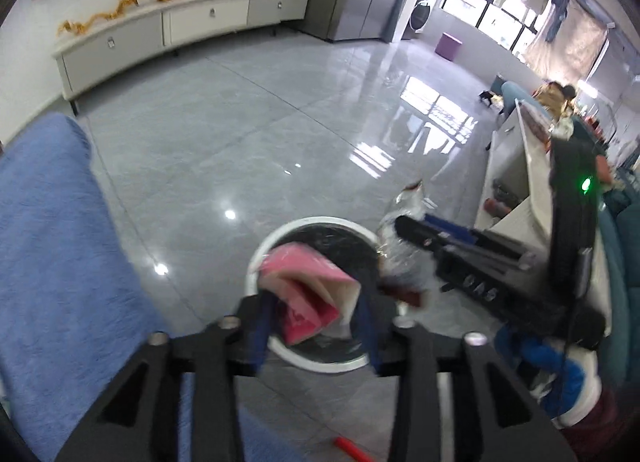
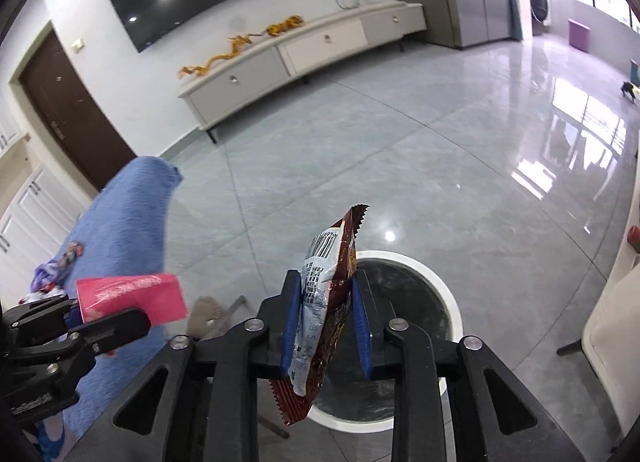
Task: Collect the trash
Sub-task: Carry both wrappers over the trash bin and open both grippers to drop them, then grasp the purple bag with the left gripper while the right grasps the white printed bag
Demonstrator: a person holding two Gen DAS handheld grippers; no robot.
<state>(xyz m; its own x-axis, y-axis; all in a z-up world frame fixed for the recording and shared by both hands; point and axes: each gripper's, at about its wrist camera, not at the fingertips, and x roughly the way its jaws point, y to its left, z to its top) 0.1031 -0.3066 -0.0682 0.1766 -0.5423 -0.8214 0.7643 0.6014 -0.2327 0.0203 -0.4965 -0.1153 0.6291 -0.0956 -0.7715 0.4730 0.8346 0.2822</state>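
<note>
Left wrist view: two tools, two pieces of trash, one bin.

Count and state:
- Left tool (image 1: 314,298): blue pads stand apart. One pink packet (image 1: 308,294) sits between them, folded and partly sprung open, directly over the bin (image 1: 256,258).
- Right tool (image 2: 326,278): pads apart. One brown wrapper (image 2: 324,322) stands on edge between them, against the left pad, with a gap showing to the right pad. It hangs over the near left rim of the bin.
- Bin: one, round, white rim, black liner, standing on the grey tiled floor (image 1: 240,122).

Surroundings:
- Blue cover (image 1: 52,242) fills the near left, just beside the bin. The right wrist view shows a few small coloured wrappers (image 2: 60,266) lying on it at far left; their number cannot be told.
- One red stick (image 1: 352,448) shows at the bottom edge below the left tool.
- White counter (image 1: 516,182) stands right of the bin.
- Long cabinet (image 1: 160,30) runs along the far wall, well apart.
- Nothing lies between either piece of trash and the bin mouth.

Appearance of trash:
- Packet: pink outside, white inner face, print blurred.
- Wrapper: brown with serrated ends; pale back panel carrying a barcode and printed text; creased.
</note>
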